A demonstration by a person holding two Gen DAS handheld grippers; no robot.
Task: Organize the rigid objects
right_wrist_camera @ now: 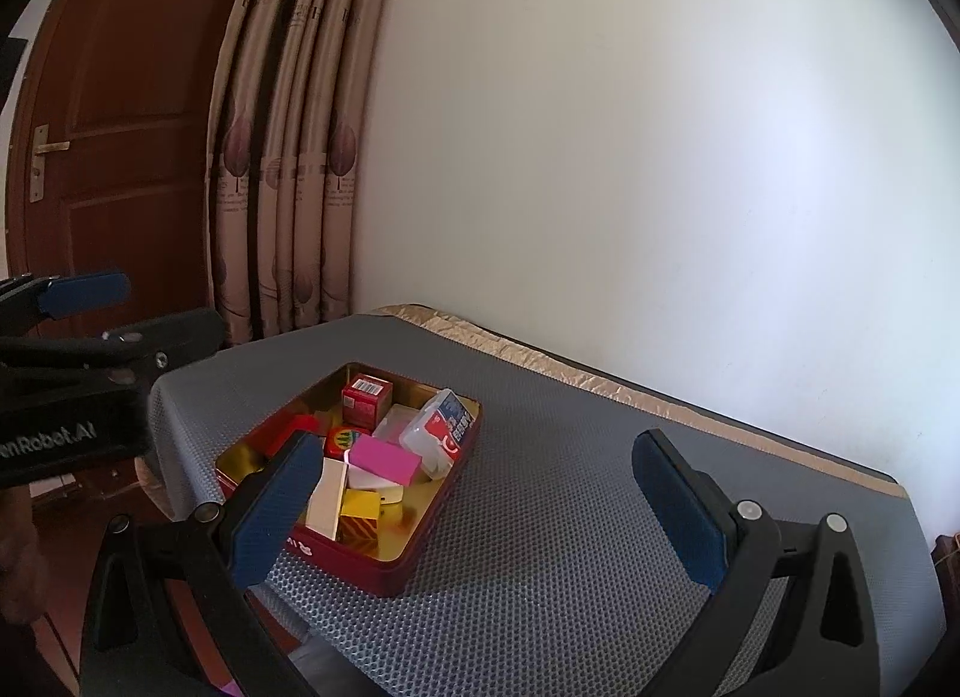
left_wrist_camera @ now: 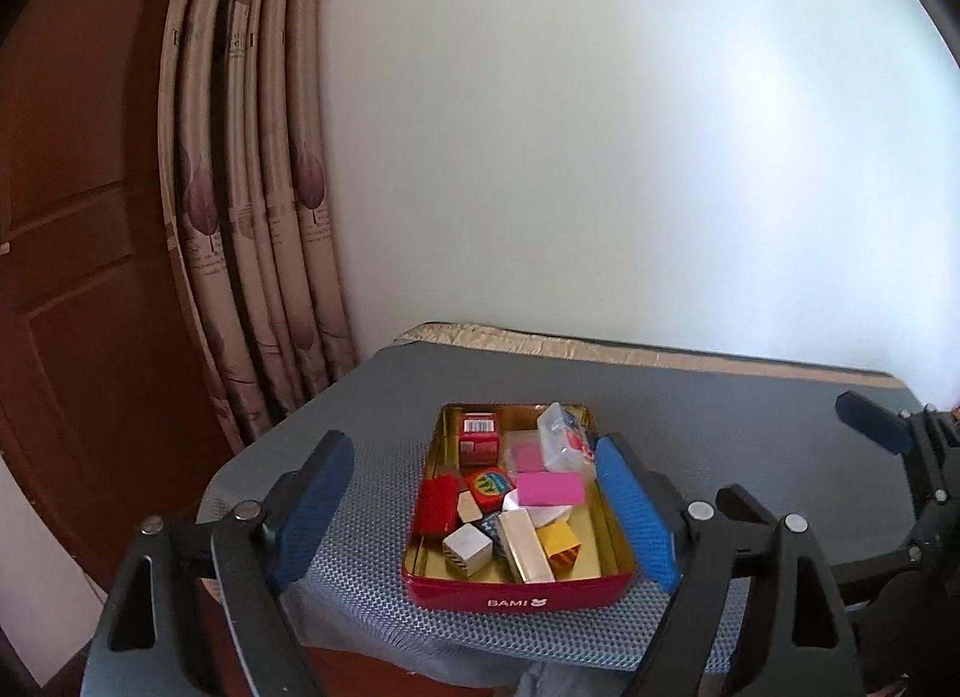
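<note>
Left tool [left_wrist_camera: 483,508] is spread wide with nothing pinched, hanging above the near end of the red BAMI tin [left_wrist_camera: 516,589], and the right tool [right_wrist_camera: 480,508] is spread too, empty, over bare grey mesh mat [right_wrist_camera: 570,517] just right of the tin. The tin sits on the table [left_wrist_camera: 750,367] near its left edge, packed with small stuff: a pink block [left_wrist_camera: 551,488], a yellow box [left_wrist_camera: 561,541], a red carton with a barcode [left_wrist_camera: 480,436], and a clear plastic case [left_wrist_camera: 561,436] propped on the far right corner. Patterned curtain [left_wrist_camera: 252,217] and brown door [left_wrist_camera: 72,217] behind.
</note>
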